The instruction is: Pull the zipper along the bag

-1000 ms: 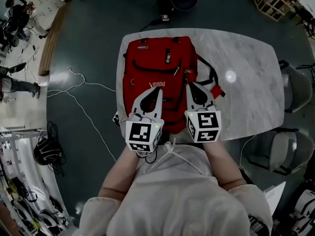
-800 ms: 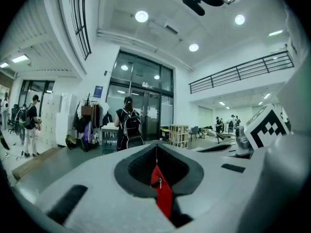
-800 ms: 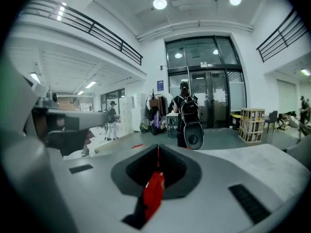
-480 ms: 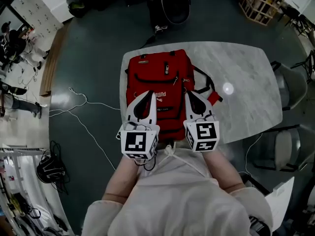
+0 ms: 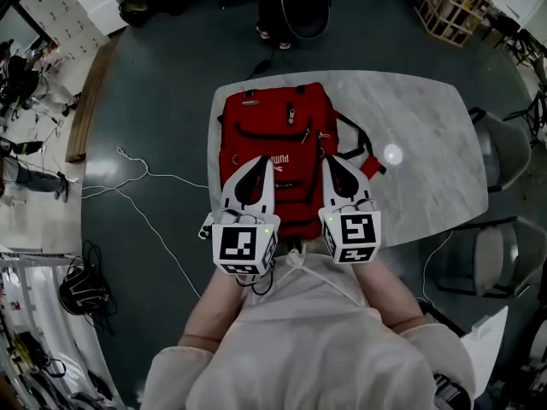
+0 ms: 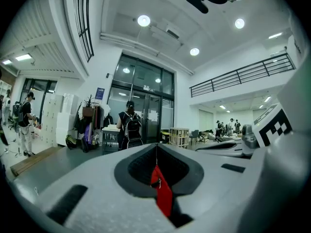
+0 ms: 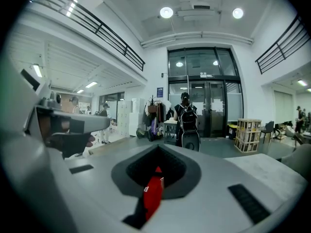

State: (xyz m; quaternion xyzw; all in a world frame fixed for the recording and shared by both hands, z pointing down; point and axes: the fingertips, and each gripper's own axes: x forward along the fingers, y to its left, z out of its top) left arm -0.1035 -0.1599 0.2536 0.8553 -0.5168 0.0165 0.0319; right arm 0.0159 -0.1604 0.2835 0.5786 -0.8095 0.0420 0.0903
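A red backpack (image 5: 278, 135) lies flat on the marble table (image 5: 427, 143), its black front zippers and small pulls (image 5: 291, 114) facing up. My left gripper (image 5: 262, 160) hovers over the bag's near left part with its jaws shut and empty. Beside it, my right gripper (image 5: 327, 160) hovers over the near right part, also shut on nothing. In the left gripper view the left gripper (image 6: 156, 147) points out over the hall, and a sliver of the red backpack (image 6: 163, 198) shows through the gap behind its tips. The right gripper (image 7: 158, 148) likewise shows a strip of the red backpack (image 7: 153, 198).
The bag's black straps (image 5: 357, 139) spill to its right. Grey chairs (image 5: 504, 263) stand at the table's right side. Cables (image 5: 137, 178) trail on the floor to the left. A person (image 5: 291, 7) stands beyond the table's far edge, near a wooden crate (image 5: 449, 7).
The head view has shifted, so the bag sits a little lower in frame. Both grippers have stayed shut and side by side over the bag's near end.
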